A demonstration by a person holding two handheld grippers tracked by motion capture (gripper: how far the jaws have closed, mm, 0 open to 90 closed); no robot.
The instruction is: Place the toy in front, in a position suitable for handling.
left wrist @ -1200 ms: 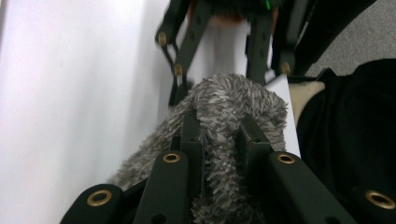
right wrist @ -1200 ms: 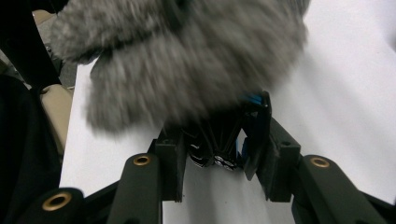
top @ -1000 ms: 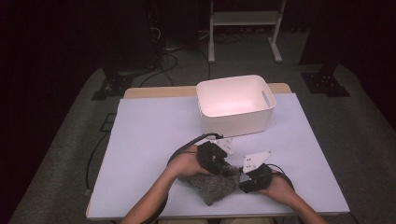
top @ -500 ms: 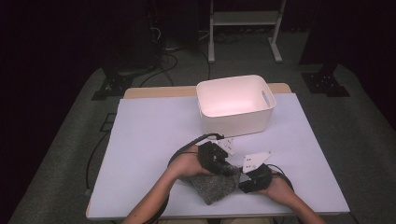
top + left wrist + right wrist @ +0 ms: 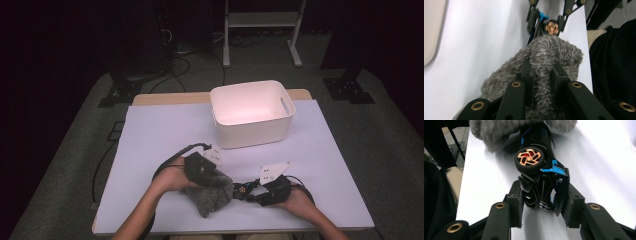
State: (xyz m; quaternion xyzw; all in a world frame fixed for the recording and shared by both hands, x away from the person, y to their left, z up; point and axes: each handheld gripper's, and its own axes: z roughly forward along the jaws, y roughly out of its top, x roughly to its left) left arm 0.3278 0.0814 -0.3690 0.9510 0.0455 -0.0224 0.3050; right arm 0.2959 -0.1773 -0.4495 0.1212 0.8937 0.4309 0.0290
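Item: one grey fuzzy cloth (image 5: pixel 210 194), at six o'clock on the bench (image 5: pixel 150 130), just beside one black toy car (image 5: pixel 246 190) with copper-spoked wheels and blue trim.
Left claw (image 5: pixel 541 75): pressed tight on a fold of the cloth.
Right claw (image 5: pixel 541 202): pinching the car across its body, car lying on its side, nose toward the cloth.
Step in hand, as judged: wiping or wrapping the car with the cloth; the cloth's edge touches the car's far end.
Next move, as judged: draw the cloth over the car while the right claw holds it steady; a loose pinch risks the cloth slipping.
Also present: one white bin (image 5: pixel 252 112) at twelve o'clock, well apart, nothing visible inside.
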